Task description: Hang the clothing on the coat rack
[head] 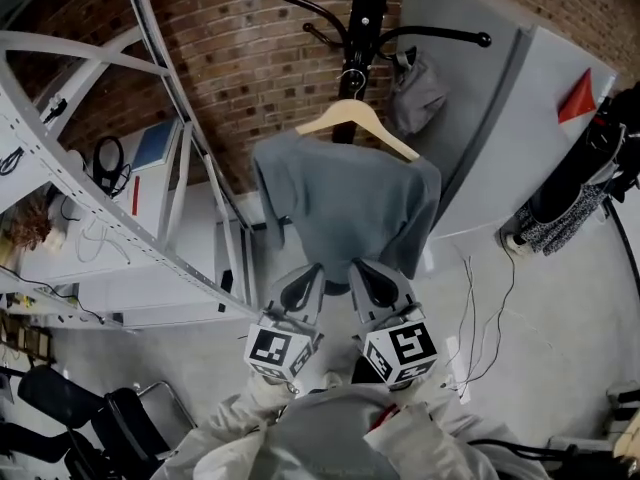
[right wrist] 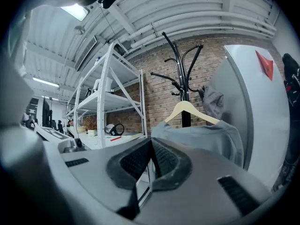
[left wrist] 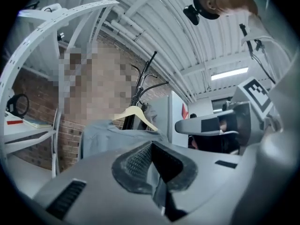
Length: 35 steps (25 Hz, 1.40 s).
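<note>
Meeting pad to pad with nothing between them, the jaws of the left gripper point up at the grey garment without touching it; the right gripper beside it is likewise closed and empty. The soft, draped garment hangs on a pale wooden hanger hooked onto the black metal coat rack. Behind stands a red brick wall, with white metal shelving to the left, a smooth grey panel to the right and a grey concrete floor below.
</note>
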Available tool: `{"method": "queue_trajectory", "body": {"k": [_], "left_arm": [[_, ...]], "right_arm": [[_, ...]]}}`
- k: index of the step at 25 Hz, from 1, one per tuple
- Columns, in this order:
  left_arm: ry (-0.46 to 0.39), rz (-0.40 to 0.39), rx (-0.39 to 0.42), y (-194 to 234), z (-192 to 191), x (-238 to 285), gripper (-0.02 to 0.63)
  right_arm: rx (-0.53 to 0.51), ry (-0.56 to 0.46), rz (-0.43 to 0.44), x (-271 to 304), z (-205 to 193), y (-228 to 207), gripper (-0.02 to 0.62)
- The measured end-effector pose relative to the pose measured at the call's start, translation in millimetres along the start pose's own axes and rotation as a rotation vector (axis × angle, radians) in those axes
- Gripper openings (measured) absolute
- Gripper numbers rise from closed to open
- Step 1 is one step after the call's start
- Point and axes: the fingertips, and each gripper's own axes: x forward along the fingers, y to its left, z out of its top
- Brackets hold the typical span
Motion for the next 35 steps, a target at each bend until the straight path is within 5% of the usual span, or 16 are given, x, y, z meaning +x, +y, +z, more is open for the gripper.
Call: {"method": "queue_trajectory", "body": {"k": [20,35], "left_arm": [[0.067,0.167,0.074,-27.0,-30.6,-17.7,0.008],[0.073,0.183,0.115,-70.3,-19.4,11.6,0.008]], "right_arm": [[-0.034,0.059,0.019,-45.1,-20.6,-26.4,0.025],[-0.025,0.041,0.07,-72.2,-15.8,-59.9,0.025]]}}
